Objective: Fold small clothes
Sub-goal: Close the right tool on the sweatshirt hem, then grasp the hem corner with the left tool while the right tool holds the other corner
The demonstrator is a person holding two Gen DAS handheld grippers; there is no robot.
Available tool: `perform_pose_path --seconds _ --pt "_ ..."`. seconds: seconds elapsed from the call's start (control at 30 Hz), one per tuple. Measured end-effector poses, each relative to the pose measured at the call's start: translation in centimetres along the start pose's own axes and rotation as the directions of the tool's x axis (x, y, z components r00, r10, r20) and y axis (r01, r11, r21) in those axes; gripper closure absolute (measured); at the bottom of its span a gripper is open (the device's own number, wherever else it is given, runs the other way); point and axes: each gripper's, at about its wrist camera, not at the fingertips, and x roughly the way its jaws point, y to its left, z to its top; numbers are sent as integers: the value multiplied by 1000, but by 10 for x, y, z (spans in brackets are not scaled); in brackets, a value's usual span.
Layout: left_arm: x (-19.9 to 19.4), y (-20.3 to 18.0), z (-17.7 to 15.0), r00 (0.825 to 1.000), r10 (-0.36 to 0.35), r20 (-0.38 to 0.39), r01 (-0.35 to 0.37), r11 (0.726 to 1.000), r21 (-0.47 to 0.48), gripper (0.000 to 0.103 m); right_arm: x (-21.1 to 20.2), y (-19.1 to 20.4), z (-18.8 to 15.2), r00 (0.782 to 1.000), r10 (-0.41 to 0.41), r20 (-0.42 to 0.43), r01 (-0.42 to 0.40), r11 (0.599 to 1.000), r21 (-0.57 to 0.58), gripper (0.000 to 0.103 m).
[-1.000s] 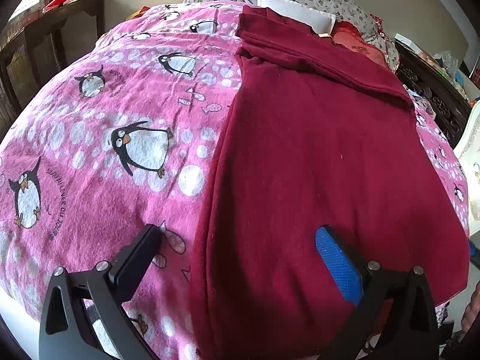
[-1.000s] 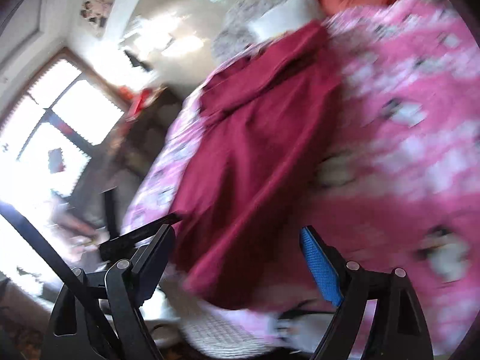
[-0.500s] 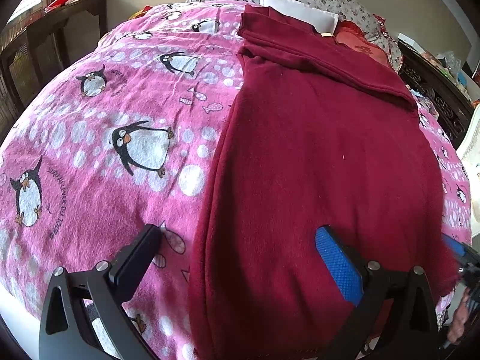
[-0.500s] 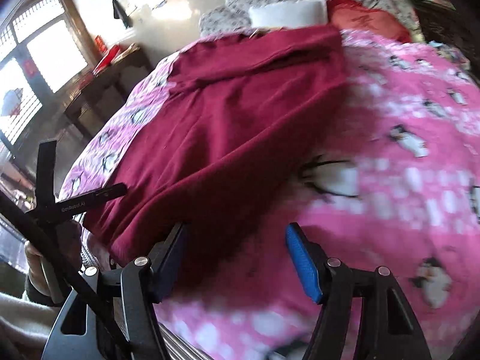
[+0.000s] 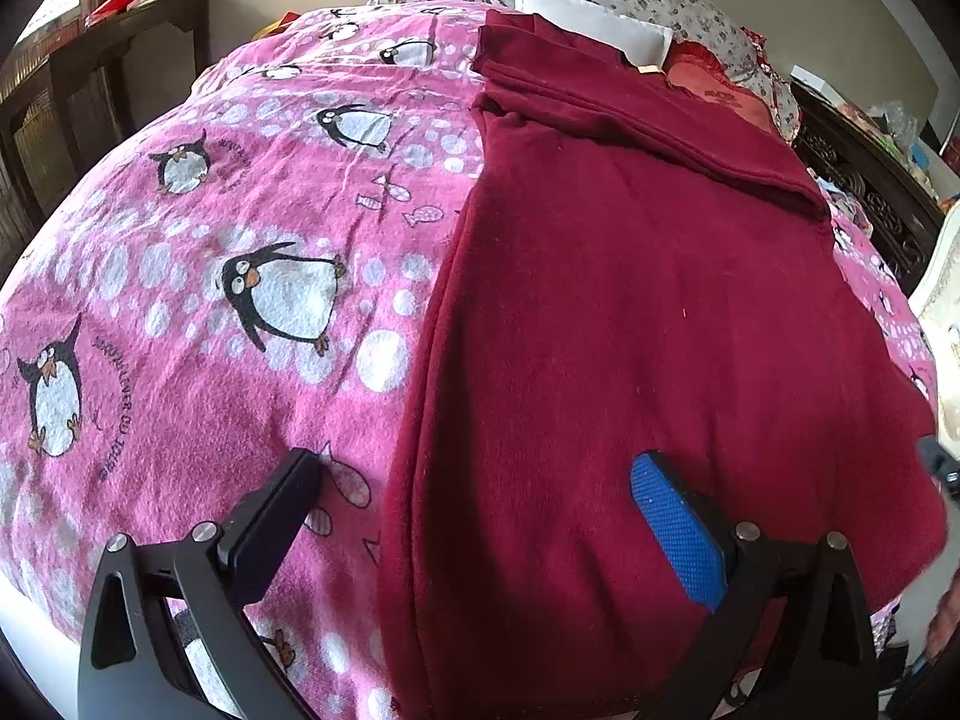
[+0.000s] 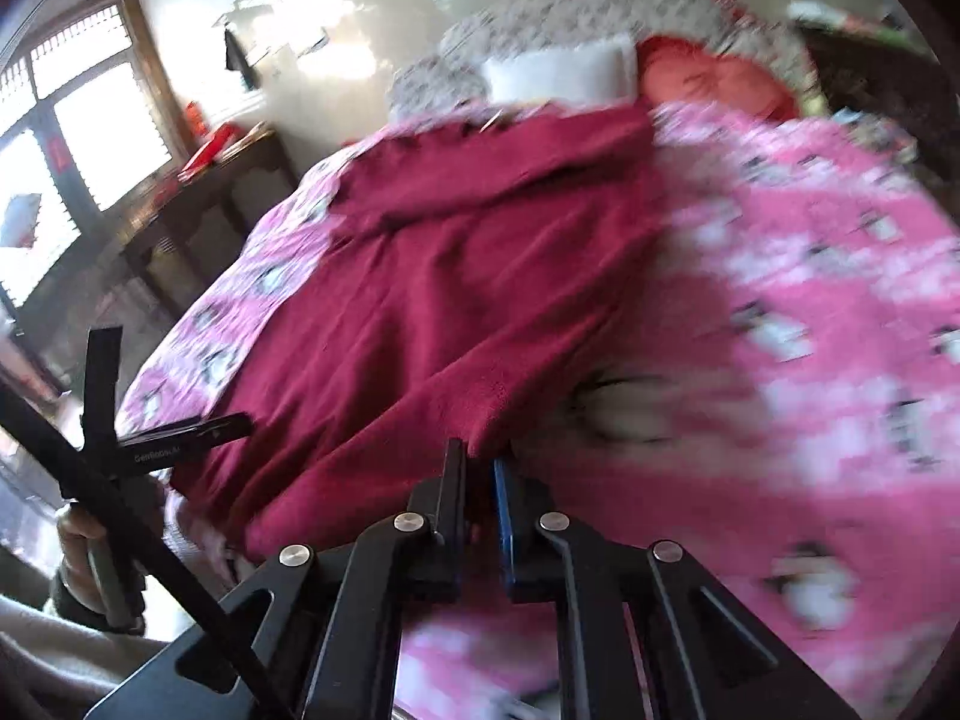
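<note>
One pink penguin blanket (image 5: 180, 300) spread over bed as fold surface. Maroon fleece garment (image 5: 630, 330) laid flat on it, sleeve folded across top, hem at near edge for grabbing. Right gripper (image 6: 480, 474) clenched on near-right hem corner, prob for fold. Left gripper (image 5: 474, 516) released, straddling garment's left edge. No containers.

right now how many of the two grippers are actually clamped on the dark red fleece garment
1. The right gripper pinches the dark red fleece garment at its near right corner; the left gripper hovers open.
</note>
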Motion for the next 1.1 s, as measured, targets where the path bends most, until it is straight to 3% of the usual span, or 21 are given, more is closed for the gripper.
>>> perform_pose_path --seconds 0.17,0.3,0.37,0.4,0.43,0.57,0.63,0.67,0.77,0.83,0.97,1.07,1.1 --pt "-1 -1 -1 1000 2 -2 -2 1000 6 0 -30 -33 -5 996 -91 -6 91 996 19 96" --pt "-9 5 -3 999 -42 -27 42 999 -13 0 -5 -39 -23 986 -93 -139 98 995 27 90" --pt "-15 11 -5 997 -73 -39 72 997 -31 0 -9 -50 -23 992 -18 -129 32 994 107 71" --pt "-16 12 -6 996 -82 -41 81 996 -37 0 -13 -59 -25 991 40 -127 -19 986 165 46" --pt "-18 14 -8 995 -92 -44 91 995 -42 0 -16 -63 -25 991 61 -119 -38 982 186 31" --pt "-20 10 -15 996 -81 -43 80 997 -16 0 -22 -61 -33 986 127 -108 -104 976 194 34" --pt "-18 4 -18 998 -48 -36 48 999 10 0 -19 -54 -37 980 171 -104 -149 970 193 58" --pt "-17 -1 -19 999 -27 -35 28 999 33 0 -15 -48 -40 977 178 -114 -156 971 180 62" --pt "-11 -11 -22 998 40 -51 -35 994 102 0 -10 -34 -44 989 100 -110 -90 991 95 80" --pt "-10 -15 -23 997 65 -50 -59 991 118 0 -16 -39 -43 990 101 -94 -91 990 103 90" --pt "-10 -13 -22 996 68 -52 -63 993 101 0 -21 -45 -43 991 102 -92 -93 991 102 90" --pt "-9 -15 -24 996 80 -46 -74 991 111 0 -15 -49 -46 987 134 -94 -117 980 162 83" --pt "-8 -15 -23 996 78 -49 -72 991 109 0 -13 -51 -47 983 162 -87 -143 971 192 75"
